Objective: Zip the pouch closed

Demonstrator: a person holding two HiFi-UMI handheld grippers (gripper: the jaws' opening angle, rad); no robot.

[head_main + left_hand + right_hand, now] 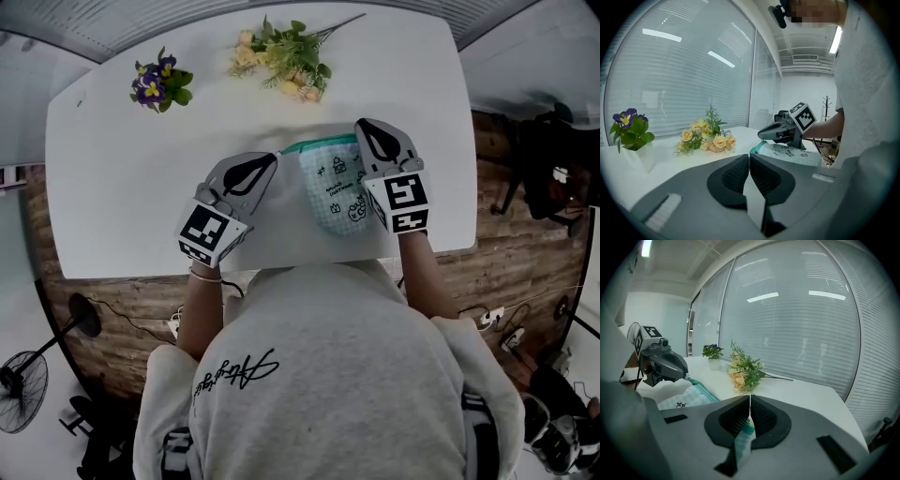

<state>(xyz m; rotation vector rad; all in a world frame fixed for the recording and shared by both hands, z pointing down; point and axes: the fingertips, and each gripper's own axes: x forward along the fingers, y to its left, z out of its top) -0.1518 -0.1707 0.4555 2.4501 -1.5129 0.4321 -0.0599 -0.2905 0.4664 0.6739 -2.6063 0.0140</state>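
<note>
A pale blue checked pouch with small prints and a teal zipper edge lies on the white table, just in front of me. My right gripper stands at the pouch's right end, shut on it; checked fabric shows between its pads in the right gripper view. My left gripper is shut, its tips at the pouch's left end. Whether it pinches that end cannot be told. Each gripper also shows in the other's view: the right gripper and the left gripper.
A bunch of yellow flowers lies at the table's far side. A small pot of purple flowers stands at the far left. The table's near edge runs just under my hands. Window blinds stand beyond the table.
</note>
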